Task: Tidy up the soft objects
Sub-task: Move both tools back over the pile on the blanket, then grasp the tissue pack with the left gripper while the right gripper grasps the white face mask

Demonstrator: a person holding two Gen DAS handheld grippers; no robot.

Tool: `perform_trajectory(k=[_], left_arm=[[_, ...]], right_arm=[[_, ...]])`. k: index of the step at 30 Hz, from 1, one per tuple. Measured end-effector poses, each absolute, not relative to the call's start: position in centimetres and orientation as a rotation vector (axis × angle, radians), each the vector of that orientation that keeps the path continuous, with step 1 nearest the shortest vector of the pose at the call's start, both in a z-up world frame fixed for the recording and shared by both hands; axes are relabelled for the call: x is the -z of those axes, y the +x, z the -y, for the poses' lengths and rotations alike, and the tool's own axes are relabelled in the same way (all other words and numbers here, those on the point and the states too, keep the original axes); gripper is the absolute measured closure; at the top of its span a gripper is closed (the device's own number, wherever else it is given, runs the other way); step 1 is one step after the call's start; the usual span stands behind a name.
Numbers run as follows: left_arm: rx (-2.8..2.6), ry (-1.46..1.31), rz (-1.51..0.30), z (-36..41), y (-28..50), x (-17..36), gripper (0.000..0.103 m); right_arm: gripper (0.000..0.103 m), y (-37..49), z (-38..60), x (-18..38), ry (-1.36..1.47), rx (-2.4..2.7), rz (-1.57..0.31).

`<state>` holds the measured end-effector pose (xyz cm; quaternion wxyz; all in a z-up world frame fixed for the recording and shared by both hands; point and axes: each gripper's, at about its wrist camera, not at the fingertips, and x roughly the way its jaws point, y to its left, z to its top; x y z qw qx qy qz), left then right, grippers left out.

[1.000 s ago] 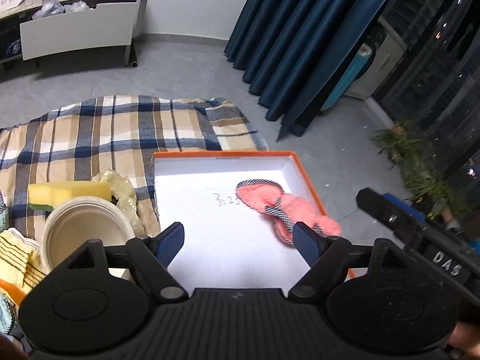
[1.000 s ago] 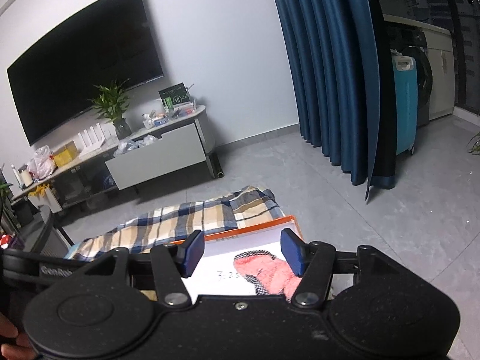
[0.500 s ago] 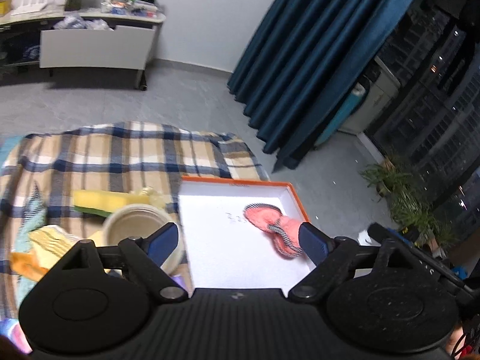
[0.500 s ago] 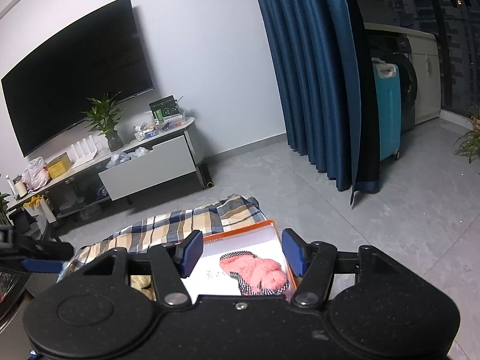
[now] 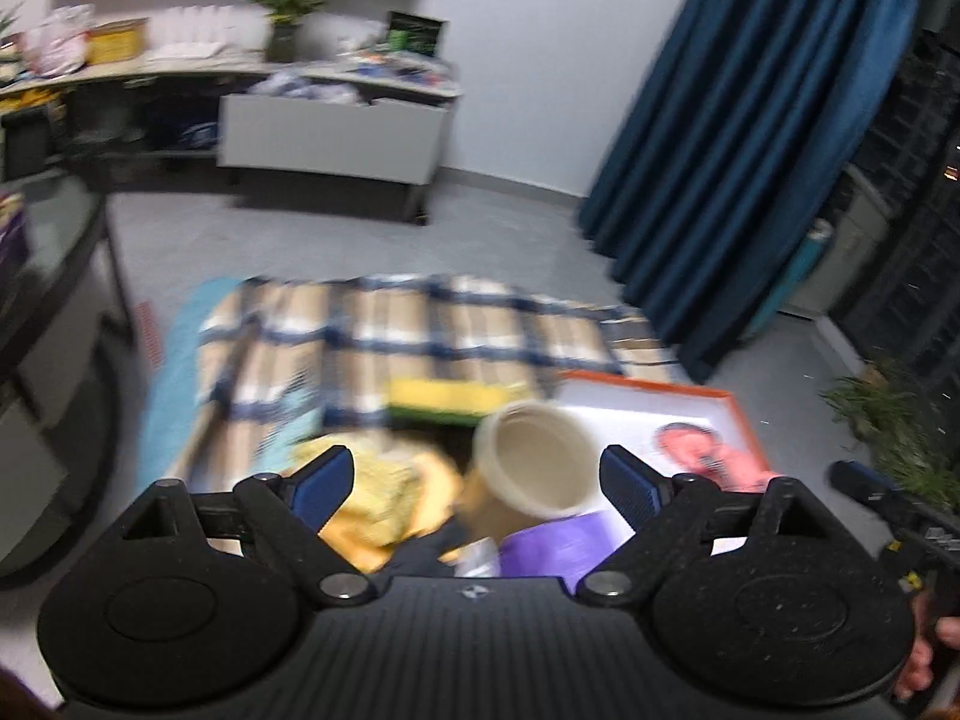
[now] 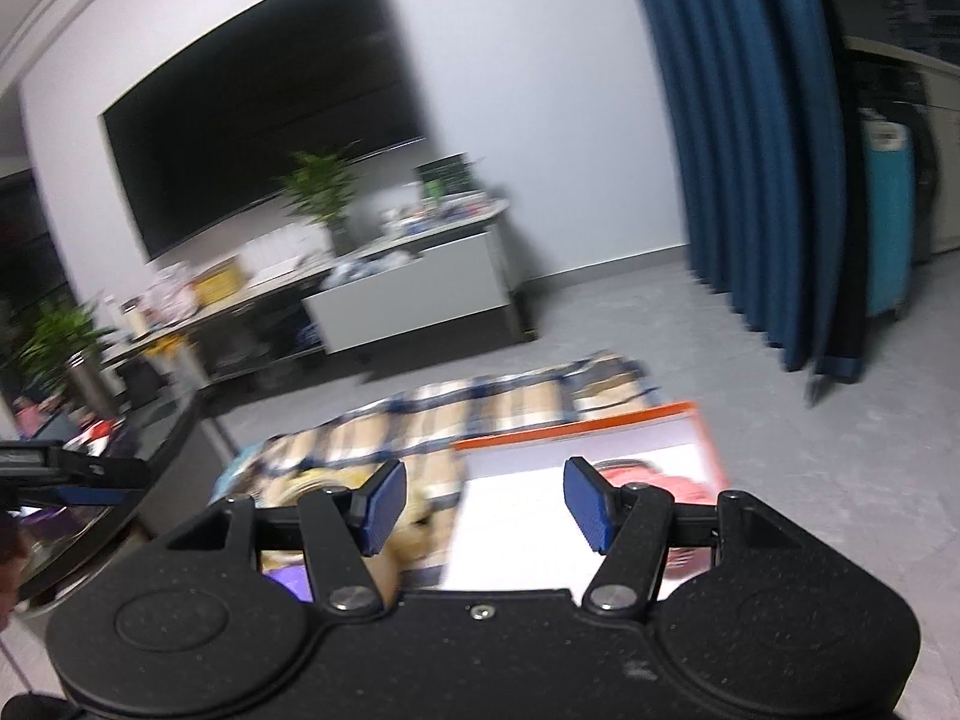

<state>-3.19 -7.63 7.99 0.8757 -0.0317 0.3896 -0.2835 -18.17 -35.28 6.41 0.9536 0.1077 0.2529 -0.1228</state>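
A pink fuzzy slipper (image 5: 702,459) lies in a white box with an orange rim (image 5: 648,381) on the floor; both also show in the right wrist view, the slipper (image 6: 660,483) and the box (image 6: 576,435). Left of the box, on a plaid blanket (image 5: 420,330), are a yellow sponge (image 5: 450,396), a yellow cloth (image 5: 384,492), a paper bowl (image 5: 537,459) and a purple item (image 5: 552,549). My left gripper (image 5: 474,483) is open and empty above the bowl. My right gripper (image 6: 483,504) is open and empty above the box's left edge.
A low TV cabinet (image 5: 330,132) stands at the far wall under a TV (image 6: 264,138). Dark blue curtains (image 5: 738,150) hang at the right. A dark table edge (image 5: 60,300) is at the left. The frames are blurred by motion.
Both views have swung left and pulled back. The bowl and yellow cloth now lie between my left fingers; the box has shifted to the right. Both grippers stay open.
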Motion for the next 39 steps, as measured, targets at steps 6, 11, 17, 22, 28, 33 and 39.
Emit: perform_trajectory(k=[6, 11, 17, 22, 28, 33, 39], left_arm=[[0.467, -0.042, -0.858, 4.3, -3.3, -4.9, 0.012], [0.408, -0.055, -0.900, 1.7, -3.7, -2.6, 0.012], [0.367, -0.029, -0.940, -0.2, -4.4, 0.2, 0.010], [0.330, 0.044, -0.971, 0.5, -4.7, 3.5, 0.009], [0.333, 0.104, -0.960, 1.5, -4.4, 5.7, 0.009], [0.325, 0.107, -0.922, 1.4, -3.8, 6.5, 0.021], [0.360, 0.015, -0.883, -0.5, -4.4, 5.6, 0.028]], right_arm=[[0.032, -17.0, 31.1, -6.3, 0.185, 0.089, -0.536], [0.032, -16.7, 26.6, -6.0, 0.131, -0.066, -0.558], [0.032, -16.2, 22.5, -5.2, 0.073, -0.185, -0.598], [0.032, -16.0, 20.4, -4.4, 0.036, -0.220, -0.631], [0.030, -16.6, 18.0, -3.1, -0.037, -0.241, -0.683], [0.025, -16.1, 16.5, -1.8, -0.094, -0.234, -0.718], [0.024, -14.3, 14.0, 0.6, -0.225, -0.164, -0.760]])
